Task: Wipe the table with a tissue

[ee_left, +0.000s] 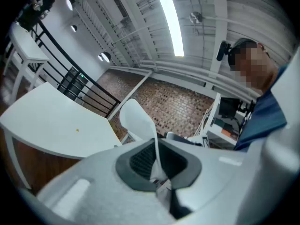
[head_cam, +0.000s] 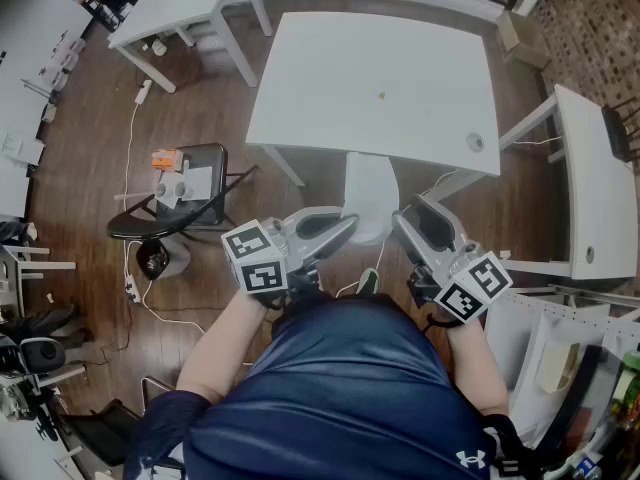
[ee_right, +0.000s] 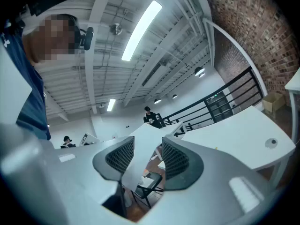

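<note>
Tissue [head_cam: 369, 196], white and thin, is pinched by one end in the left claw [head_cam: 347, 226], whose jaws are closed tight on it. The sheet is held in the air between the two claws, just short of the near edge of the white counter [head_cam: 380, 98]. The right claw [head_cam: 407, 220] sits just beside the sheet with its jaws apart. The tissue's edge shows in that gap, not clamped. Wooden floor [head_cam: 90, 168] lies below.
</note>
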Demonstrator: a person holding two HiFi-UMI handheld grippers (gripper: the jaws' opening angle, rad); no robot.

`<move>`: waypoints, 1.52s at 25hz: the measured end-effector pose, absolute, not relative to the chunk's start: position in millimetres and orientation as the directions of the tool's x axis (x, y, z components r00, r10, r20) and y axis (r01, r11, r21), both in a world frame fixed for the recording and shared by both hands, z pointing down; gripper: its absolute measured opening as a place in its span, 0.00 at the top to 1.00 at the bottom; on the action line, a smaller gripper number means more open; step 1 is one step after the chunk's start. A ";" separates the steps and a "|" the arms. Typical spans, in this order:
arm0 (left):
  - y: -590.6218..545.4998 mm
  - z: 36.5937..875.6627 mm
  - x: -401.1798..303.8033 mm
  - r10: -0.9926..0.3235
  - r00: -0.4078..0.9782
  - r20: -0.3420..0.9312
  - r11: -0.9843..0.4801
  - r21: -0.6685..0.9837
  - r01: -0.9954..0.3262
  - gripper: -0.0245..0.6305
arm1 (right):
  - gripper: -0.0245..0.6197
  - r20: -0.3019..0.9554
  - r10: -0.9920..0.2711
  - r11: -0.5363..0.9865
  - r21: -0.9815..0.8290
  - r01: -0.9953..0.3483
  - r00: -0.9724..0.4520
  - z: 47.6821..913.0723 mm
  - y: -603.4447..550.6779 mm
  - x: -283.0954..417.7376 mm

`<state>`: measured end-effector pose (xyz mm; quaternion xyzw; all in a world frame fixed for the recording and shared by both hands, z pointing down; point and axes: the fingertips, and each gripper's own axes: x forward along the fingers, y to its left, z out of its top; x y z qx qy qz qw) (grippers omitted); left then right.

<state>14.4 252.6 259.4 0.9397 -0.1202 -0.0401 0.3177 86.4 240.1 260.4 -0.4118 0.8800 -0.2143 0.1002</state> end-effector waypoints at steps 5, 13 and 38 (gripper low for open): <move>253.0 263.9 49.5 -0.242 0.970 0.030 -0.801 0.557 -0.217 0.95 | 0.67 -0.037 -0.731 0.612 -0.478 -0.631 -0.681 249.0 238.4 106.2; 246.5 271.7 75.4 -0.221 0.975 0.033 -0.829 0.520 -0.206 0.95 | 0.60 0.016 -0.658 0.623 -0.549 -0.556 -0.753 271.3 222.9 105.7; 56.4 288.7 30.1 0.090 0.975 -0.205 -0.737 0.645 0.203 0.95 | 0.90 0.017 -0.654 0.448 -0.797 -0.405 -0.757 300.4 32.2 63.0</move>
